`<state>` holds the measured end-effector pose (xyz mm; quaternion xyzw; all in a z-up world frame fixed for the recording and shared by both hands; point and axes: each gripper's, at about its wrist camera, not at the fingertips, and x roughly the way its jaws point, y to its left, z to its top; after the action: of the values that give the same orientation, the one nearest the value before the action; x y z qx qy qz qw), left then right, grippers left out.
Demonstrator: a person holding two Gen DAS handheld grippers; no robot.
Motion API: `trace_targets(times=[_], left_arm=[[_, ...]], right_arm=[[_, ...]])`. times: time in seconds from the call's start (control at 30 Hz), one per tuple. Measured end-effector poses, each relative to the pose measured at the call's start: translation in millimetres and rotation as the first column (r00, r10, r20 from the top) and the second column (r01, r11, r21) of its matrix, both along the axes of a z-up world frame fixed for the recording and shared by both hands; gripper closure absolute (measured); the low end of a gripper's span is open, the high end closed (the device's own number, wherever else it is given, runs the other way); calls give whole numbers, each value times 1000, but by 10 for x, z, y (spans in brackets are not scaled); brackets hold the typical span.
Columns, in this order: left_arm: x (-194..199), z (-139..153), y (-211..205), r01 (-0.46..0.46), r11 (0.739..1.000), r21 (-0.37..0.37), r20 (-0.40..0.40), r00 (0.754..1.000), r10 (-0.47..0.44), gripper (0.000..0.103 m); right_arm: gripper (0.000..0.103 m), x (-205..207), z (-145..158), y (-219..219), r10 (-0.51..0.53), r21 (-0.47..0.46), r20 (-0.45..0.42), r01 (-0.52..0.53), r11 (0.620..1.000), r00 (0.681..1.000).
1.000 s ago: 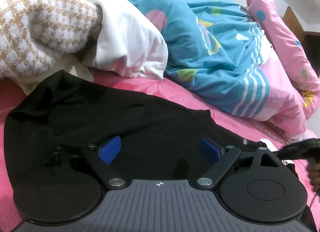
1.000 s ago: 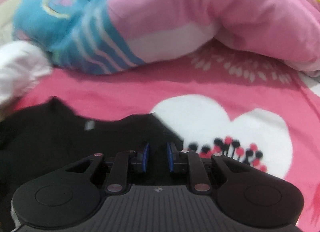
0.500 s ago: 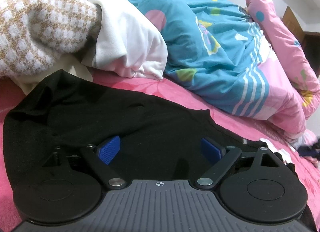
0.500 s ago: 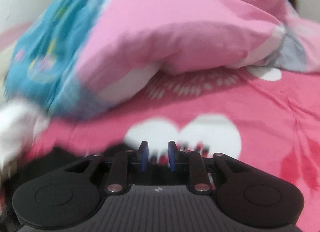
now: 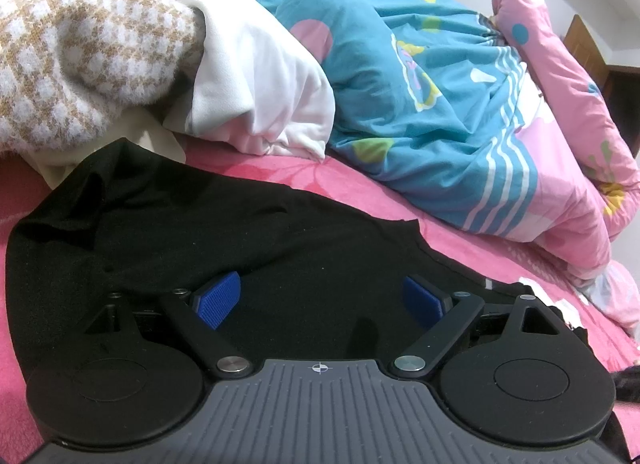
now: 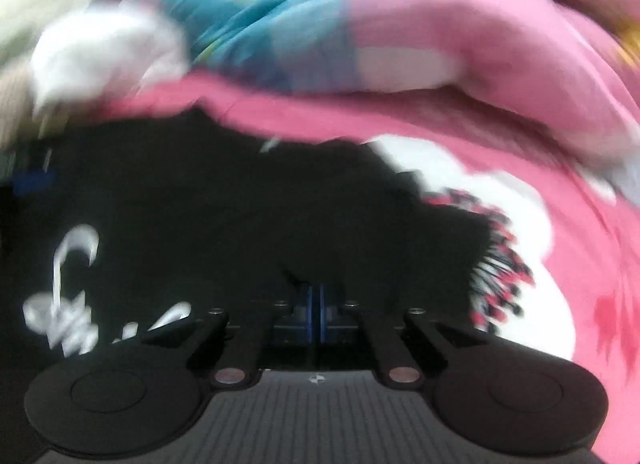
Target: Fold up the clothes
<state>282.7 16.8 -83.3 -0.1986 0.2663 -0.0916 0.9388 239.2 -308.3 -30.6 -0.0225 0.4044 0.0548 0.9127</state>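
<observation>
A black garment (image 5: 208, 236) lies spread on the pink bed sheet (image 5: 280, 172). My left gripper (image 5: 320, 300) hovers low over its near part. It is open wide, and only flat cloth shows between its blue pads (image 5: 218, 298). In the blurred right wrist view the same black garment (image 6: 224, 200) shows a white print (image 6: 68, 296) at the left. My right gripper (image 6: 315, 312) has its pads pressed together, and a small ridge of the black cloth rises into them near the garment's right edge.
A blue and pink quilt (image 5: 420, 104) is heaped along the far side of the bed, with a white cloth (image 5: 260, 80) and a fuzzy brown-and-white checked garment (image 5: 80, 64) to its left. The sheet carries a white heart print (image 6: 516, 232) right of the garment.
The right gripper swung back from the heart print to over the black garment, and its jaws went from slightly apart to pressed together. The left gripper has not moved.
</observation>
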Motion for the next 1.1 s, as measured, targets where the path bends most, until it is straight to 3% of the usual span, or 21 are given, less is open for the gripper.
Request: trace_targets(times=[0.2, 0.43, 0.63, 0.83, 0.87, 1.0, 1.03, 1.1], left_arm=[[2, 5, -1, 0, 1000, 1, 0, 1000, 0, 13], [2, 5, -5, -1, 1000, 2, 0, 1000, 1, 13], [1, 3, -4, -1, 1000, 1, 0, 1000, 1, 13], [-5, 2, -7, -3, 1000, 2, 0, 1000, 3, 12], [-6, 2, -7, -3, 1000, 2, 0, 1000, 3, 12], [-8, 3, -10, -2, 1000, 1, 0, 1000, 2, 12], [-9, 3, -11, -2, 1000, 1, 0, 1000, 2, 12], [-6, 3, -12, -2, 1000, 2, -1, 1000, 2, 12]], right_arm=[[102, -208, 343, -673, -184, 104, 111, 173, 979, 977], [102, -402, 450, -1556, -408, 164, 160, 383, 909, 899], [102, -523, 209, -2159, -561, 203, 108, 534, 821, 821], [102, -581, -127, -2459, -647, 238, 10, 626, 742, 763], [102, -599, -175, -2507, -668, 242, -9, 650, 720, 744], [100, -827, -231, -2803, -788, 325, -74, 762, 561, 611], [100, -878, -214, -2835, -795, 344, -84, 766, 542, 601], [99, -908, -108, -2720, -755, 342, -68, 726, 597, 653]])
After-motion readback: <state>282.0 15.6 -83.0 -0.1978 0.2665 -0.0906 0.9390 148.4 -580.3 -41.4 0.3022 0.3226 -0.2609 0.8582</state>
